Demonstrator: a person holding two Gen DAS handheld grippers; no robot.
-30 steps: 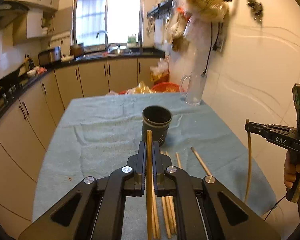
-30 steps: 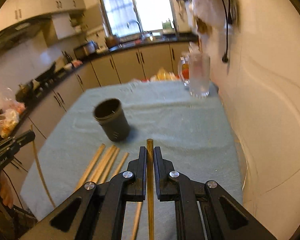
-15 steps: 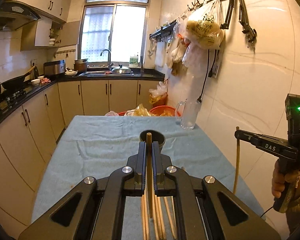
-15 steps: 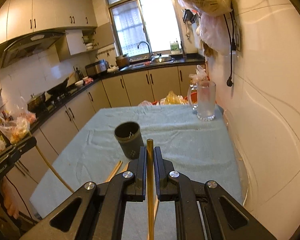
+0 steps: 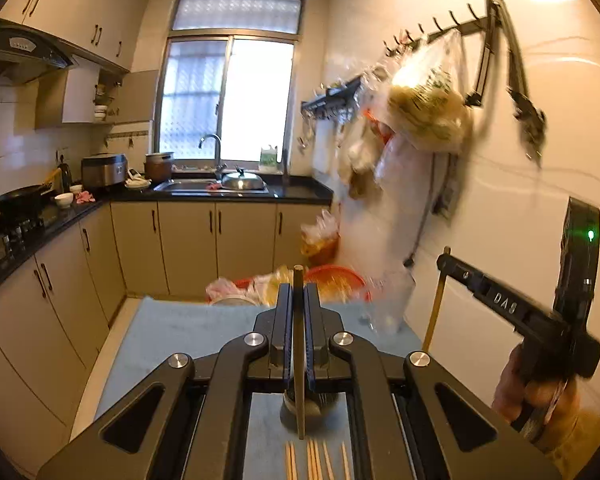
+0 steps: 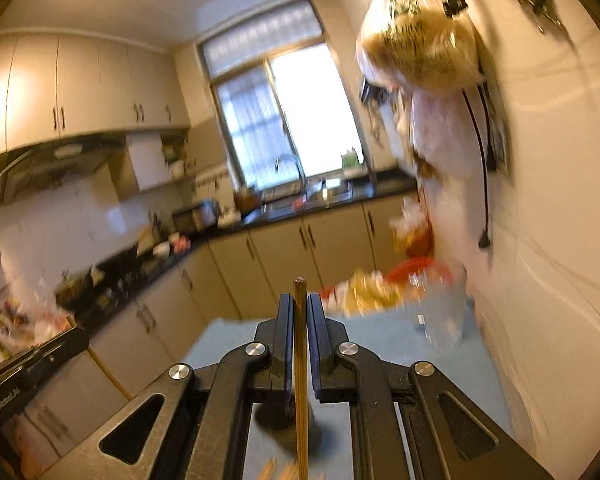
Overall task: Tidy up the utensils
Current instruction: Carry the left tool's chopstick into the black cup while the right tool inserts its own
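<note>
My left gripper (image 5: pixel 298 292) is shut on a wooden chopstick (image 5: pixel 299 360) that stands upright, its lower tip above the dark utensil cup (image 5: pixel 310 410) seen between the arms. Several loose chopsticks (image 5: pixel 316 460) lie on the blue cloth in front of the cup. My right gripper (image 6: pixel 300 304) is shut on another chopstick (image 6: pixel 301 380), also upright; the dark cup (image 6: pixel 284 412) shows blurred below it. The right gripper (image 5: pixel 444 260) also shows at the right of the left wrist view, holding its chopstick (image 5: pixel 434 304) vertically.
The blue cloth covers the table (image 5: pixel 180 328). A glass mug (image 6: pixel 440 312) stands at the table's far right by the wall. Bags (image 5: pixel 424 116) hang from wall hooks above. Cabinets and a counter (image 5: pixel 204 196) run behind and to the left.
Both grippers have lifted and tilted up with their chopsticks. The cup now sits low between the arms in both views and the table has dropped in the frames.
</note>
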